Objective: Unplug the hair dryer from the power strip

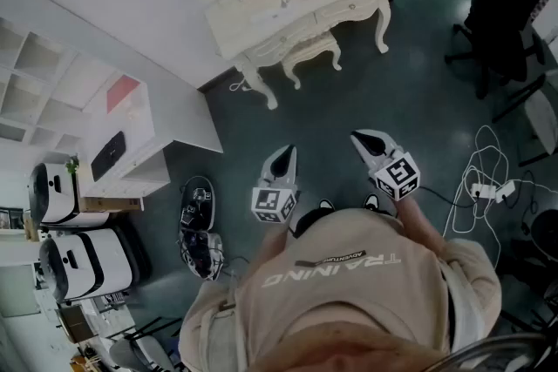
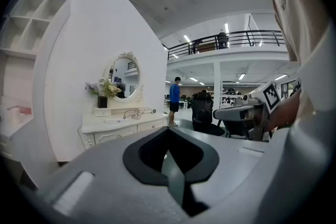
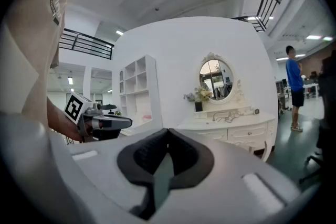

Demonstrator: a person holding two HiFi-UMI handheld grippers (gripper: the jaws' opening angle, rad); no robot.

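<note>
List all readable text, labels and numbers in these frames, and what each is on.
"TRAINING": large print on the person's shirt, upside down in the head view.
Smaller line just above it on the shirt: too small to read.
Cubes on the left gripper and right gripper: square marker patterns only, no words.

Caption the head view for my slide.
Person faces ornate white dressing table; left hand-held gripper and right hand-held gripper shut, empty.

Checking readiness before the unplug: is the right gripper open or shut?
Shut. The right gripper shows its jaw tips touching, with nothing between them.
</note>
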